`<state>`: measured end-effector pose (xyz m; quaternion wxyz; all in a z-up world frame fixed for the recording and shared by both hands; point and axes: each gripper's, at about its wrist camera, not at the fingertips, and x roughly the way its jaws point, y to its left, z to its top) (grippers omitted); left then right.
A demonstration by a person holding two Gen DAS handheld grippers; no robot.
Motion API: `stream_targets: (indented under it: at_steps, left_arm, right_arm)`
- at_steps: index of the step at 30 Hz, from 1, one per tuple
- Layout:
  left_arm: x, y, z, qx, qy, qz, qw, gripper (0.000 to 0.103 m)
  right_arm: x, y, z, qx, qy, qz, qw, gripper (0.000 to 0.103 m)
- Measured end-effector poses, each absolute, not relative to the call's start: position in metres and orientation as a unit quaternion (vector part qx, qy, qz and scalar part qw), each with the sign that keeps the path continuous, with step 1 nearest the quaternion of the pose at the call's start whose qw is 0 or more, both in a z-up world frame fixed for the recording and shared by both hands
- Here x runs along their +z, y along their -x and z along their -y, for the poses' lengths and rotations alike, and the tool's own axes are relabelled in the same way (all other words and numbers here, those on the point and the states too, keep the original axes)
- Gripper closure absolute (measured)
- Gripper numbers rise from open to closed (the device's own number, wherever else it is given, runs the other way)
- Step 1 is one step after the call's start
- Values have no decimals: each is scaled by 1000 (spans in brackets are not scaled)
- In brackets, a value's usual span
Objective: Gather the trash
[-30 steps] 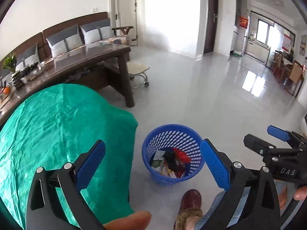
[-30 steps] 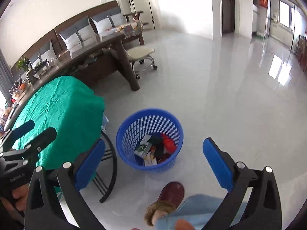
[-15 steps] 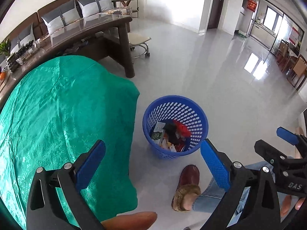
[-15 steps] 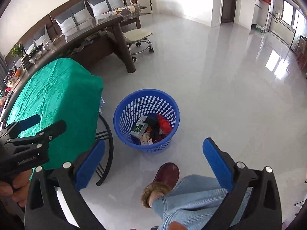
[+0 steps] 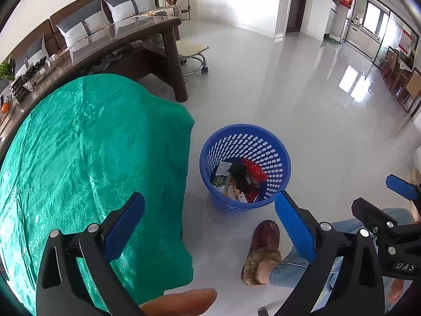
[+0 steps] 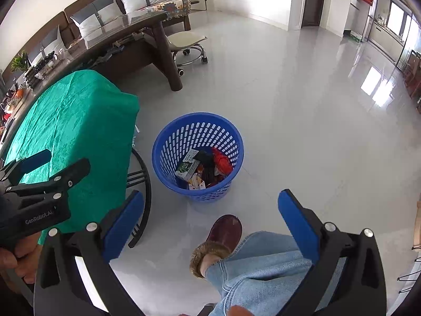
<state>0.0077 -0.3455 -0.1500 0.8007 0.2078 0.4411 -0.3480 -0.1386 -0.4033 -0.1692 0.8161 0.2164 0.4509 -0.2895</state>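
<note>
L gripper [image 5: 210, 221] & R gripper [image 6: 211, 220]: jaws spread wide, empty, above blue basket [image 5: 273, 142] w/ trash [image 5: 238, 176].

The green cloth [image 5: 86, 163] hides the table beneath and runs off the frame at 9 o'clock; the bin [image 6: 197, 134] wall hides the lower trash [image 6: 202, 168]; the slippered leg [image 6: 252, 268] is cut off at 6 o'clock
</note>
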Motion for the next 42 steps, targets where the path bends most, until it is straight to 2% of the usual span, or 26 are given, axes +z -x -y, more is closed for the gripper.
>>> stream_targets:
  at_steps: [42]
  left_arm:
    - [-154,-6,354,-347,-221,-447,794,5]
  right_arm:
    - [-172,135,408,-287,-222,-459,811,5]
